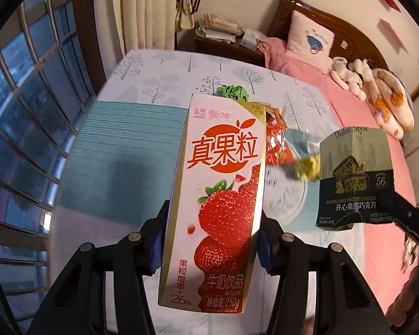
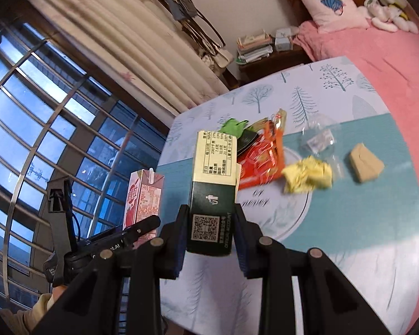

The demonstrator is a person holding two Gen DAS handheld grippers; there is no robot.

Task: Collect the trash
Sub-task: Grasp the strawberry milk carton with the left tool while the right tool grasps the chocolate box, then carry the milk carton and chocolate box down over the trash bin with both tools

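Pink and white, the strawberry milk carton (image 1: pixel 213 203) stands clamped between the blue pads of the left gripper (image 1: pixel 211 247), held off the table (image 1: pixel 120 150). Its long axis runs away from the camera along the fingers, top end far, printed front facing the lens. The left wrist view alone shows that front face; the right wrist view shows only the carton's side panel and folded top (image 2: pixel 143 201), with the left gripper's body beside it.

The chocolate box (image 2: pixel 213 192), dark green with a cream upper part, is pinched at its lower end by the right gripper (image 2: pixel 211 244), jaws narrowed onto its sides. It too points lengthwise away from the camera, leaning slightly left, its QR code and nutrition table toward the lens. From the left wrist the same box (image 1: pixel 354 178) shows its picture side, lifted above the table to the right of the carton.

Left on the table near a white plate (image 2: pixel 290 212) lie a red wrapper (image 2: pixel 265 156), a green crumpled scrap (image 2: pixel 233 127), a yellow crumpled wad (image 2: pixel 307 174), a clear plastic piece (image 2: pixel 318 139) and a tan wedge (image 2: pixel 366 164); the wedge appears only in the right wrist view.
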